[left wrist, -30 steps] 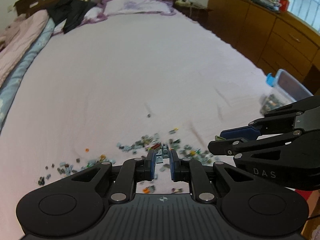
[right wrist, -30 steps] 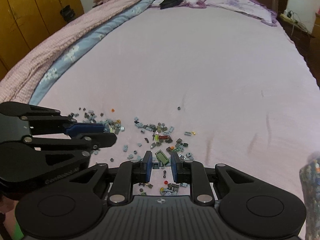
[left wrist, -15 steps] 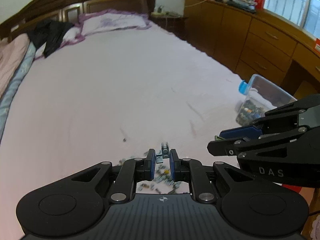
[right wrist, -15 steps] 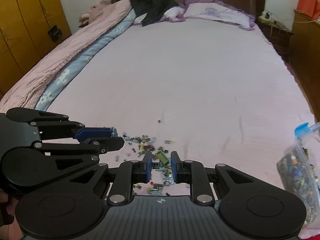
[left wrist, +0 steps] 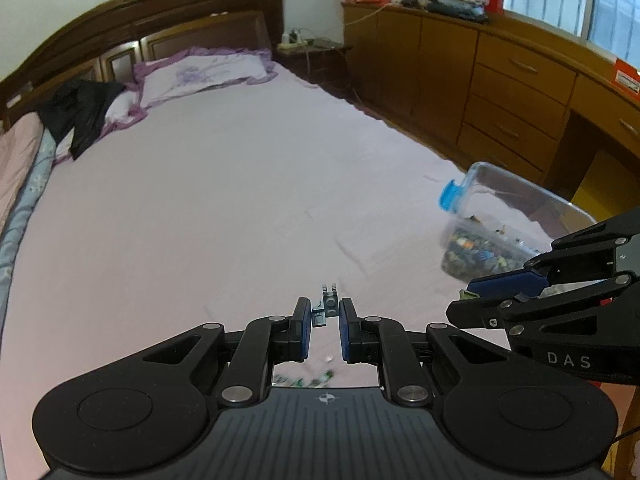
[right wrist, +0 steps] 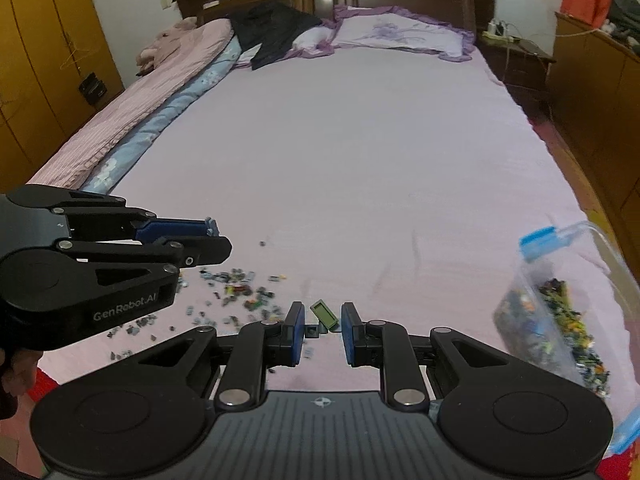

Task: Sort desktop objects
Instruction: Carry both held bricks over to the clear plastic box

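two grippers: left gripper (left wrist: pixel 325 315), right gripper (right wrist: pixel 321 319). one small grey brick (left wrist: pixel 328 305) in the left, one olive green brick (right wrist: pixel 325 315) in the right. one clear plastic box (right wrist: pixel 560 308). loose bricks (right wrist: pixel 240 292) on the sheet: too many and too small to count. two pillows (right wrist: pixel 400 34).

The bed (right wrist: pixel 340 152) is covered with a pale lilac sheet and carries everything. At its head lie a purple-frilled pillow (right wrist: pixel 404 36) and a black garment (right wrist: pixel 272 28), while a pink striped quilt (right wrist: pixel 132 108) over a blue flowered one (right wrist: pixel 160 120) runs along the left edge in the right wrist view. Near the foot, a scatter of small toy bricks (right wrist: pixel 236 292) lies loose on the sheet, one tiny piece (right wrist: pixel 262 243) sits apart just beyond them, and a clear plastic box (right wrist: pixel 556 312) with a blue clip, holding more bricks, stands near the right edge.
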Available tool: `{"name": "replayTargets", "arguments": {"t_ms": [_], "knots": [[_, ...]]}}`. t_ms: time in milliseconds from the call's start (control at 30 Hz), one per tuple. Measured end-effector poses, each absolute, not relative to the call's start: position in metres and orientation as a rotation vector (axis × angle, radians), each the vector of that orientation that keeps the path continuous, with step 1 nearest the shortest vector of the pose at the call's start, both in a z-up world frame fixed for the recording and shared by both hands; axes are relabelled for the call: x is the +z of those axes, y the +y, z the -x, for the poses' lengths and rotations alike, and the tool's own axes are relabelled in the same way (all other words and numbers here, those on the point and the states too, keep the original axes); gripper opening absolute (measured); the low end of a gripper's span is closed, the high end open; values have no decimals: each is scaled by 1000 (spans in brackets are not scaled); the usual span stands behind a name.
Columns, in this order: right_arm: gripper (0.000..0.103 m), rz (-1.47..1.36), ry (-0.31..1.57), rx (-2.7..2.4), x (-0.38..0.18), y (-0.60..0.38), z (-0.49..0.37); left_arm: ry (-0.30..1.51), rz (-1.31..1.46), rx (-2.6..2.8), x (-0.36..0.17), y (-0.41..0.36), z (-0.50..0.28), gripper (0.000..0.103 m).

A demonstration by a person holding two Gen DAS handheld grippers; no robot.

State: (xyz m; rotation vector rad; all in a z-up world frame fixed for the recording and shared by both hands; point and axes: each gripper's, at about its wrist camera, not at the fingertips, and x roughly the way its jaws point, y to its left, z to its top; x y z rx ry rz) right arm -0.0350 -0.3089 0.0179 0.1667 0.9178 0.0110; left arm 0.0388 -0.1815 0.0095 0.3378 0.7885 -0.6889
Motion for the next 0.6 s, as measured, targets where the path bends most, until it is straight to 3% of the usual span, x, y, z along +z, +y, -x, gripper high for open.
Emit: {"name": "replayTargets", "arguments": {"t_ms": [600], "knots": [[21, -171, 891, -59, 19, -496, 87, 764, -341, -760, 13, -354, 0, 16]]}}
